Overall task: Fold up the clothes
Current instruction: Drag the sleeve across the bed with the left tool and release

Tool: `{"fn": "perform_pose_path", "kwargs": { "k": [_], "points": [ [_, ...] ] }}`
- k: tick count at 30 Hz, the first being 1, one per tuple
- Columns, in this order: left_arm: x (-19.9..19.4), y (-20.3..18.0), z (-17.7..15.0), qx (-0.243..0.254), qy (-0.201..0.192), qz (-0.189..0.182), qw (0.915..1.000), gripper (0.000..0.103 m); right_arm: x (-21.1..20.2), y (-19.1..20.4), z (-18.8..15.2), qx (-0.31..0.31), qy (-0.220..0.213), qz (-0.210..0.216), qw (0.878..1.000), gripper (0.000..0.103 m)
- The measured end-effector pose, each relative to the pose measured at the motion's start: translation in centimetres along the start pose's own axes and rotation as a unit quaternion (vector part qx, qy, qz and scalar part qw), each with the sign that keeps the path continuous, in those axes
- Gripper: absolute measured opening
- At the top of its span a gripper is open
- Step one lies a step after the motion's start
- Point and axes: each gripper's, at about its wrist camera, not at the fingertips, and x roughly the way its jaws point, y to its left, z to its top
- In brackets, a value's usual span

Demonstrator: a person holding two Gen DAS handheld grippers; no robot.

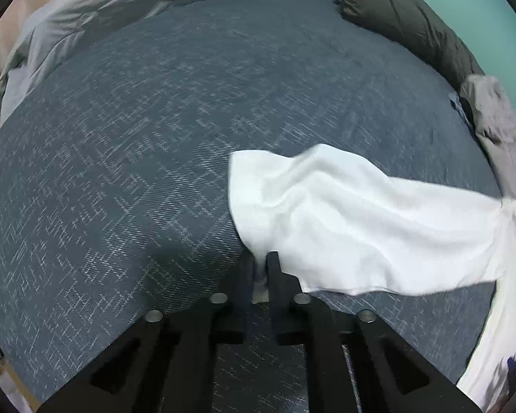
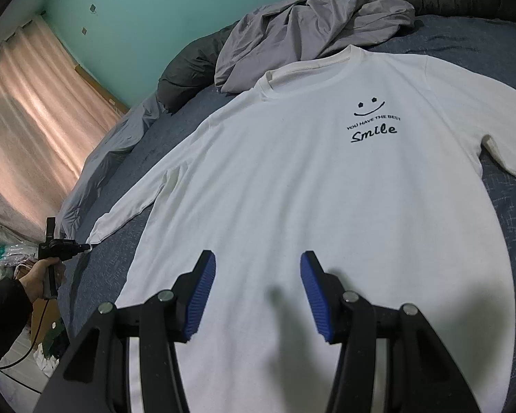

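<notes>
Currently my left gripper (image 1: 260,265) is clamped on the sleeve cuff (image 1: 260,277) of the white long-sleeve T-shirt (image 2: 309,189), spread flat on the blue bedspread (image 1: 137,172); my right gripper (image 2: 258,275) hovers half-open over its hem.

The left wrist camera looks steeply down, close over the bed (image 1: 154,137) and a shirt sleeve (image 1: 344,213). The right wrist camera faces along the shirt (image 2: 292,189). Both show the bolster (image 1: 406,24).

Left gripper (image 1: 260,268) jaws pinched, right gripper (image 2: 258,275) jaws apart
</notes>
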Motion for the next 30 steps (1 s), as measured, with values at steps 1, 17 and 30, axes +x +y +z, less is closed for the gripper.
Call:
{"fn": "perform_pose_path", "kwargs": {
  "k": [1,17,30],
  "points": [
    [-0.3,-0.1,0.2,0.005,-0.001,0.005,1.0000,0.005,-0.1,0.0,0.0,0.000,-0.001,0.001,1.000,0.052],
    [-0.2,3.2,0.8,-0.035,0.011,0.004,0.9993,0.015,-0.4,-0.1,0.6,0.000,-0.007,0.006,1.000,0.052],
    [2.0,3.3,5.1,-0.034,-0.037,0.006,0.9987,0.030,0.1,0.5,0.3,-0.017,-0.006,-0.005,1.000,0.052]
  ]
}}
